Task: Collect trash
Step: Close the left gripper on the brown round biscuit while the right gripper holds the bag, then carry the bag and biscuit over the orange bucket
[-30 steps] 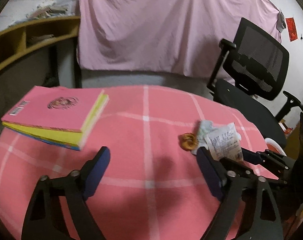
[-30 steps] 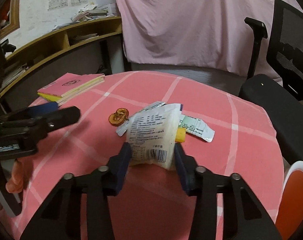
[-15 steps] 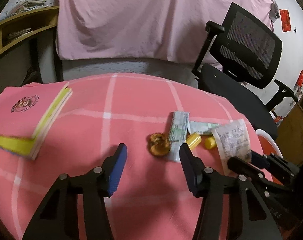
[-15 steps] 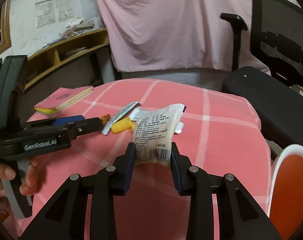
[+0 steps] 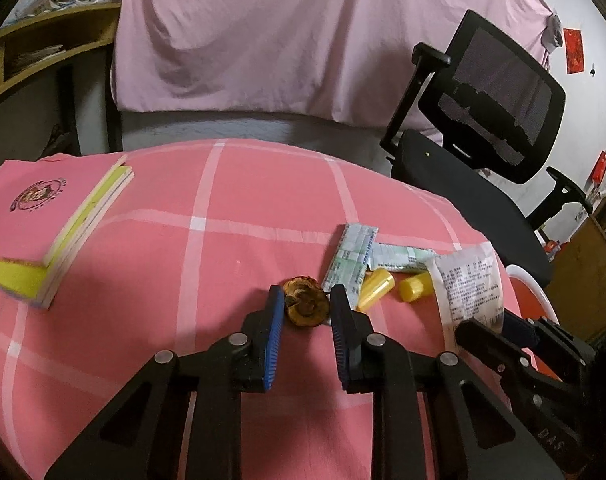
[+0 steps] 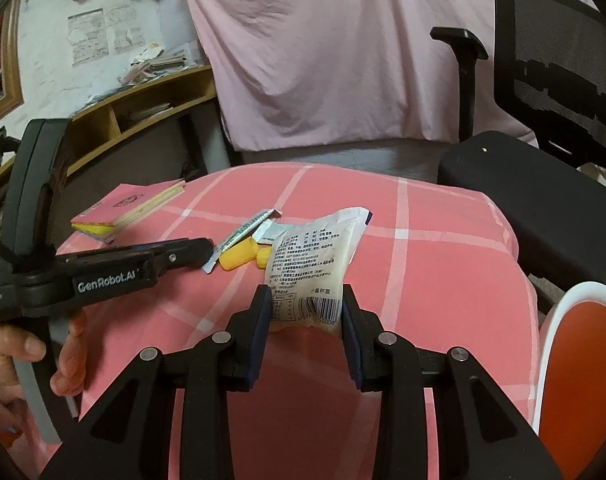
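Nearest to where I stood, the left gripper [image 5: 306, 308] was closing its jaws around a small, round, brown dried fruit slice [image 5: 305, 306] lying on the pink checked cloth surface [image 5: 207, 264]; the slice sat between the blue pads, which did not look to be pressing it yet. Beside it, the right gripper [image 6: 305, 312] was clamped on a white printed plastic snack wrapper [image 6: 315, 264], held clear of the cloth. Just beyond lay two yellow plastic capsules [image 5: 377, 289] and pale green printed paper packets [image 5: 353, 260], touching one another. At the right edge stood a white-rimmed orange bin [image 6: 575, 360]. The pick-up seemed half done: next, I judged, the left had to finish its pinch and lift, then carry over to that bin.
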A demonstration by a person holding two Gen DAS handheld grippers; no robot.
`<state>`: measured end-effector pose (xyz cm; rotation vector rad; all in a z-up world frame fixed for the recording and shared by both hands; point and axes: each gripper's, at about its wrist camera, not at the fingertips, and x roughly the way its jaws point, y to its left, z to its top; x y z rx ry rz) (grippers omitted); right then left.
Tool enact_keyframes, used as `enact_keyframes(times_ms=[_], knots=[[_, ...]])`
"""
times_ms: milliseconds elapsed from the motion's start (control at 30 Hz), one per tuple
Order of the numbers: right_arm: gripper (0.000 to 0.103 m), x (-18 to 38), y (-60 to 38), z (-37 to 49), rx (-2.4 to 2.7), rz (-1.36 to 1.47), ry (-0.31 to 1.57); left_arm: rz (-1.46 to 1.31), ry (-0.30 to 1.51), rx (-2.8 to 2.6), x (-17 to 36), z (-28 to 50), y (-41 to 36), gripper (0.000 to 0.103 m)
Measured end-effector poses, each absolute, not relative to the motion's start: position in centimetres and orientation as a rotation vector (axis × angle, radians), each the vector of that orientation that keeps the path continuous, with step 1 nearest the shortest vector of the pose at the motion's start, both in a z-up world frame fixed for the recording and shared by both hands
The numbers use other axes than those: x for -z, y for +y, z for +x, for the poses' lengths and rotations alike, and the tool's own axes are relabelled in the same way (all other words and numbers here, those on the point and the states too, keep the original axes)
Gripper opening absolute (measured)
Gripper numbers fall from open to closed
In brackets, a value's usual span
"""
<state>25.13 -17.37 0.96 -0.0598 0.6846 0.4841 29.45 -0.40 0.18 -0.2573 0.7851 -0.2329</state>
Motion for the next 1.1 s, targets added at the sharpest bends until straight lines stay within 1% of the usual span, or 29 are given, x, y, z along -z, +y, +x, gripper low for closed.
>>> enact_keyframes(times_ms=[100,267,500,733,933,1100], knots=[[0.031,-1.4,-17.4,24.3,-0.487,-0.066,0.636,-0.264,0.74,0.233,-0.7,28.1,-0.5,0.019],[0.031,-2.5,-17.5,22.6,-0.486,-0.078,0.535,-0.251,0.615,0.228,-2.3,25.0,-0.7,0.019],[0.031,-4.6,-18.7,19.2,-0.479,-0.078,0.33,-0.164,0.436,0.228,-5.3,20.6,-2.6,0.019],[0.031,-6.9,-21.6,16.7,-0.399,-0.075,0.153,-0.079,0.298,0.245,-7.9,17.8,-5.2,0.019],[0.031,-8.2,-24.6,15.6,-0.317,-0.045,0.076,-0.005,0.203,0.304,-10.2,16.0,-8.5,0.019],[0.031,-9.0,-27.4,14.8,-0.243,-0.019,0.038,0.041,0.158,0.36,-11.2,15.2,-11.4,0.019]])
